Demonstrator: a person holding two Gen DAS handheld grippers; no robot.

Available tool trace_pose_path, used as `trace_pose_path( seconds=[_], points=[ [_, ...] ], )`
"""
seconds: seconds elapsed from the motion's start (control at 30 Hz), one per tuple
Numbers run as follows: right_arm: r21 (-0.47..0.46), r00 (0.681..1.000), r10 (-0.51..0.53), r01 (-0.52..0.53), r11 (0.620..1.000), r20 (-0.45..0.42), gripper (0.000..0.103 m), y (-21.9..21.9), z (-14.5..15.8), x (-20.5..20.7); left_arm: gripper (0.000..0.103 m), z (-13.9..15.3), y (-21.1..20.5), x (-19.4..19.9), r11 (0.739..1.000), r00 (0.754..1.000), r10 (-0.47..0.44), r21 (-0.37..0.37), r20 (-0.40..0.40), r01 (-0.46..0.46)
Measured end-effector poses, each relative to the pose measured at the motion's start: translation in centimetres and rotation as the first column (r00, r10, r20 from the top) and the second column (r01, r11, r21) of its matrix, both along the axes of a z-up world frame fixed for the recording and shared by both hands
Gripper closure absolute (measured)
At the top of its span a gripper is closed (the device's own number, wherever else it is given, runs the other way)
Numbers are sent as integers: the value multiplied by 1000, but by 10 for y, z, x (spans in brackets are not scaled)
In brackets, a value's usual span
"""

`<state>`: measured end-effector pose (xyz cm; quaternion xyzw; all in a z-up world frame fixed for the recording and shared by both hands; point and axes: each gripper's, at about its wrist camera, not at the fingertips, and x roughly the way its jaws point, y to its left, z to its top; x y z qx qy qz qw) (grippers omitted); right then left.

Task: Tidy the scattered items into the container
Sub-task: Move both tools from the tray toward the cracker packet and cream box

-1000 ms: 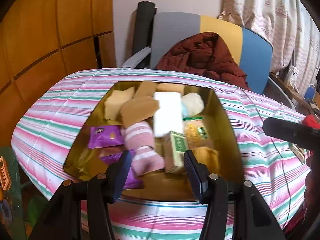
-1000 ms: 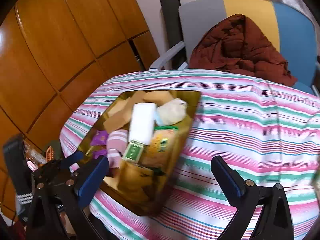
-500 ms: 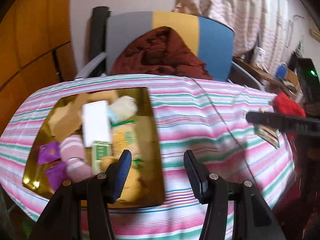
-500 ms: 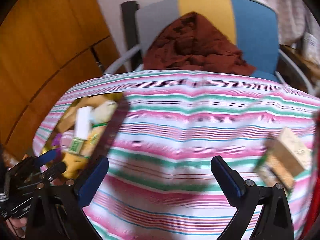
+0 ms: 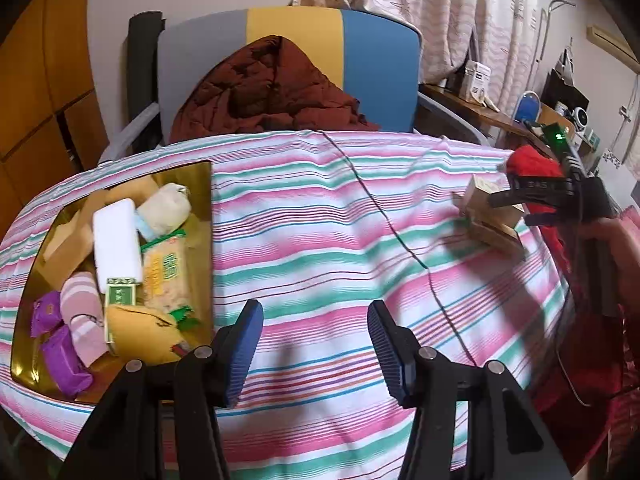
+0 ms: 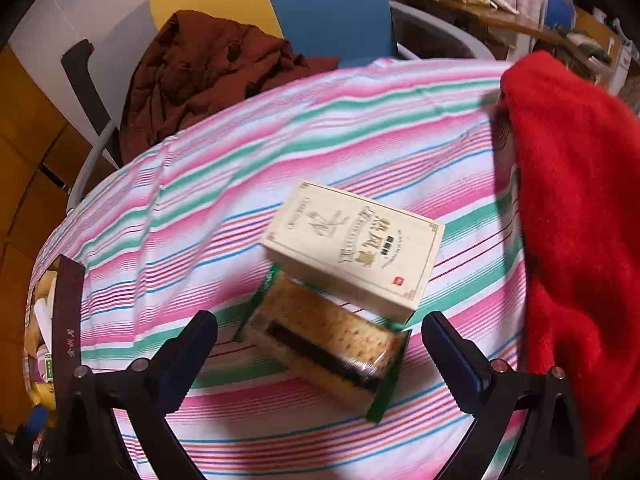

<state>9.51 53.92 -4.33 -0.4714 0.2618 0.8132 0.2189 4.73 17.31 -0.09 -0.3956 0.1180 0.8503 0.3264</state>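
Note:
A gold tray (image 5: 202, 200) at the table's left holds several items, among them a white block (image 5: 116, 240), a striped sock (image 5: 82, 316) and purple packets (image 5: 64, 356). My left gripper (image 5: 316, 344) hovers open over the striped tablecloth (image 5: 320, 240), just right of the tray, with nothing between its fingers. On the right side of the table a cream box (image 6: 352, 248) leans on a clear cracker pack (image 6: 332, 344). My right gripper (image 6: 320, 360) hangs open above that pack, with a finger on either side and neither pad touching it. In the left wrist view it reaches over the cream box (image 5: 486, 196).
A red cloth (image 6: 572, 200) lies at the table's right edge next to the box. A thin cable (image 5: 400, 236) runs across the tablecloth. Behind the table stands a chair (image 5: 376, 72) with a brown jacket (image 5: 272, 92) on it. A cluttered shelf (image 5: 520, 120) is at the far right.
Both grippers have swung right, away from the tray. The right one crossed the table and came down over the cracker pack and box. Both stayed open.

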Motion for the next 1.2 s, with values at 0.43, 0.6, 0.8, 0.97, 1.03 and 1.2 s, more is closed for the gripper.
trace_pose_path(
  seconds=[0.43,0.6,0.8,0.97,1.03,1.2],
  points=[
    [-436,913,160,-326,839,-376,0,-27,-17,-10,48,-6,16,0,1000,1000,-20,-14,19,21],
    [-67,910,165,-205,976,-380,0,-26,31,8,48,-10,26,-1,999,999,-32,-20,31,32],
    [108,958,132,-108,988,-254,0,1,35,-5,48,-17,37,-5,999,994,-49,16,101,47],
    [62,978,91,-81,995,-190,0,34,7,-10,47,-21,51,-10,996,987,-74,49,143,68],
    [76,980,100,-88,993,-175,0,37,6,-8,47,-22,59,-13,996,986,-81,43,147,76],
    [7,952,178,-182,983,-250,0,21,11,-6,47,-28,88,-17,995,982,-101,30,158,97]
  ],
)
